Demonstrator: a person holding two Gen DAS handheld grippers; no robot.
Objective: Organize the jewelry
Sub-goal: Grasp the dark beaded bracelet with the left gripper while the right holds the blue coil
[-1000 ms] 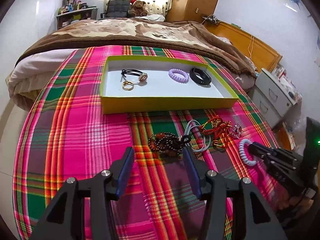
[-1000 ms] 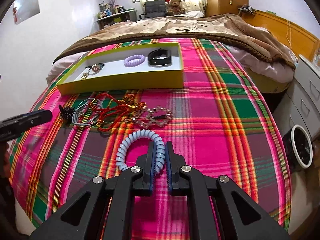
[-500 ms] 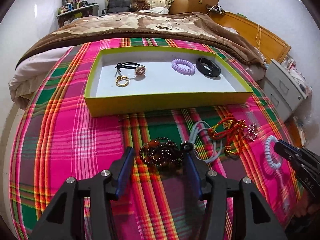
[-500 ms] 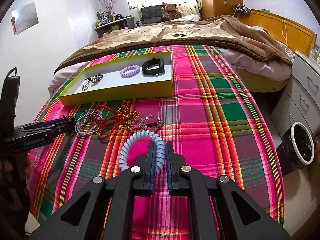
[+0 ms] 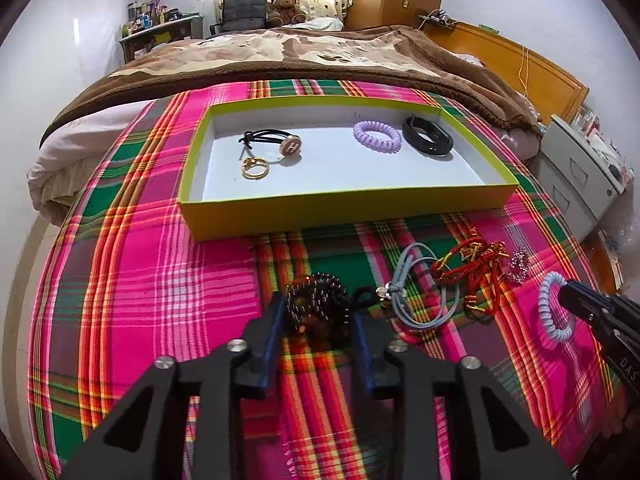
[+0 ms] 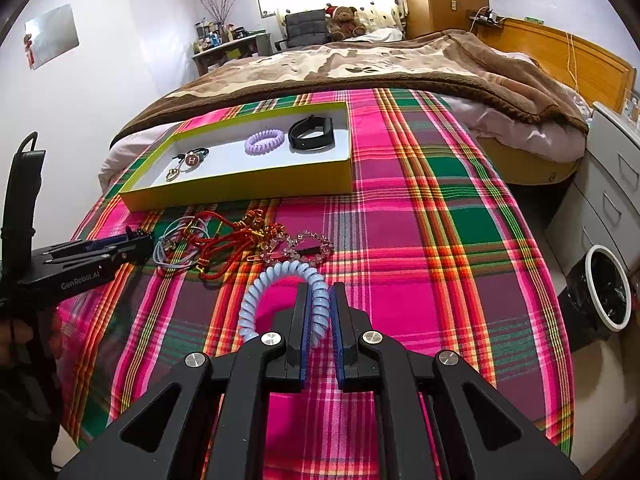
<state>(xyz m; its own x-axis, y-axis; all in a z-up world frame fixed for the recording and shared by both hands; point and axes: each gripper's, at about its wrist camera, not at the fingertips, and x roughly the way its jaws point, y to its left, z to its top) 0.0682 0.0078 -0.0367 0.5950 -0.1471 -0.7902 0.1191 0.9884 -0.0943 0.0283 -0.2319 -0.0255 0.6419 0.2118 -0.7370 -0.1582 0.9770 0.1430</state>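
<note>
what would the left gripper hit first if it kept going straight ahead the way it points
Probably the dark bead bracelet, which already sits between the open fingers of the left gripper. Past it lies bare plaid cloth, then the front wall of the yellow tray. Depth is hard to judge through the fisheye.

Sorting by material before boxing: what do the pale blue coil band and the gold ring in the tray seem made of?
Blue coil band: looks like smooth, glossy plastic, judging by its phone-cord spiral with soft highlights. The right gripper is shut on it. Gold ring in the tray: shiny yellow metal, by its bright glints; plated or solid, can't tell.
</note>
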